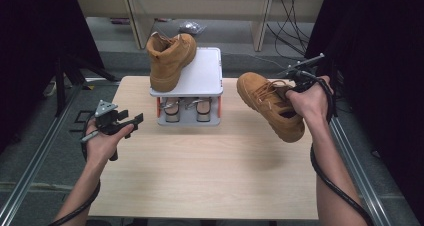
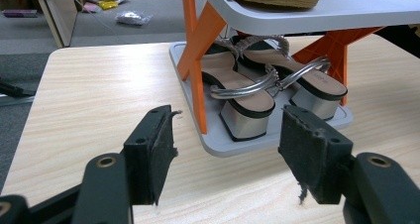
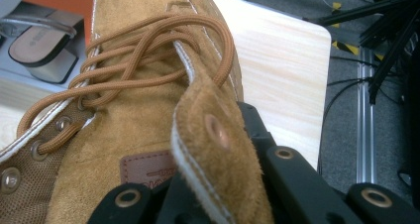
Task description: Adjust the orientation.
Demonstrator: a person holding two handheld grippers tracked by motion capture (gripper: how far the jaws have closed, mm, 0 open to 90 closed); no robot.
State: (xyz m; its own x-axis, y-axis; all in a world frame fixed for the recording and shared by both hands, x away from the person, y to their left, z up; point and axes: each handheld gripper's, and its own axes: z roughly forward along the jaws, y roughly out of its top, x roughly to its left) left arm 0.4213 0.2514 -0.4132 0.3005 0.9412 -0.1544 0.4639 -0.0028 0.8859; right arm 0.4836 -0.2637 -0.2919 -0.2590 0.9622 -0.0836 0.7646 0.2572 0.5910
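- Right claw [image 1: 295,88]: clamped on the collar of a tan boot [image 1: 270,108], held above the right side of the desk [image 1: 200,176].
- Left claw [image 1: 131,122]: jaws apart, holding nothing.
- Surface: pale wood desk; grey floor beyond, dark curtains at the sides.
- Boot: long axis slanted, toe towards the two-tier shoe rack [image 1: 200,76].

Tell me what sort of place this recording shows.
Probably a lab or workshop recording bay: a wooden table on metal rails, loose cables on the floor, and a small shoe rack staged with boots.
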